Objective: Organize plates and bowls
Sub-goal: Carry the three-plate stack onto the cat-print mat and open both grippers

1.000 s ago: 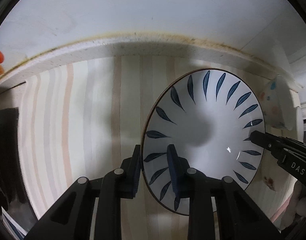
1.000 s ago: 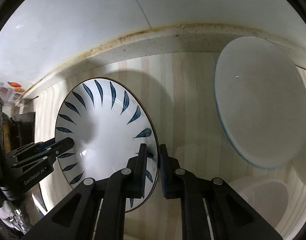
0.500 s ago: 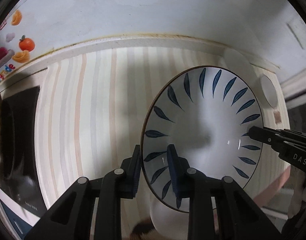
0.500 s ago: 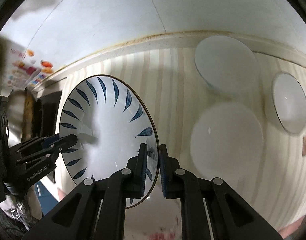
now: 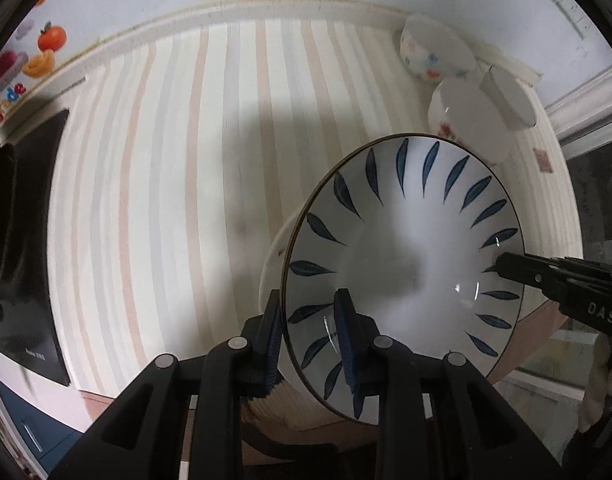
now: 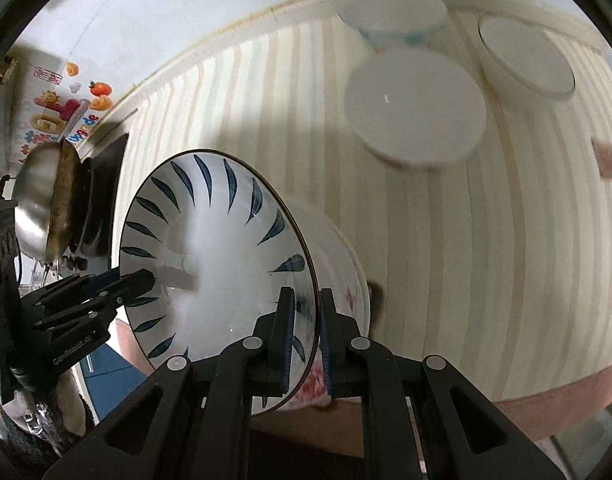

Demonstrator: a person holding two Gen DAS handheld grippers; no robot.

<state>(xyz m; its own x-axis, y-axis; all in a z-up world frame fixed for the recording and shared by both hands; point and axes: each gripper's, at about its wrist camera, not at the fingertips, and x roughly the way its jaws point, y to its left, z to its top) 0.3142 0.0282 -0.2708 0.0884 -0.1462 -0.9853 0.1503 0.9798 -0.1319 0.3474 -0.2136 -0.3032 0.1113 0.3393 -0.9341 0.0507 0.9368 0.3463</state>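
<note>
A white plate with blue leaf marks [image 5: 406, 264] is held in the air by both grippers. My left gripper [image 5: 306, 340] is shut on its near-left rim. My right gripper [image 6: 304, 336] is shut on the opposite rim of the same plate [image 6: 210, 248]. The right gripper also shows in the left wrist view [image 5: 506, 266], the left one in the right wrist view [image 6: 146, 280]. A white plate with red marks [image 6: 346, 264] lies on the table right under the held plate; its edge shows in the left wrist view [image 5: 272, 264].
On the striped tablecloth [image 5: 166, 160] at the back right stand a flowered bowl [image 5: 430, 52], a second bowl [image 5: 458, 112] and a white dish [image 5: 506, 98]. In the right wrist view: white bowls [image 6: 414, 108], [image 6: 526, 56], [image 6: 394, 12]. A steel pan [image 6: 46, 204] on a stove at left.
Both grippers have pulled back and up with the blue-leaf plate toward the table's near edge. The bowls at the back now look smaller and a plate shows under the held one.
</note>
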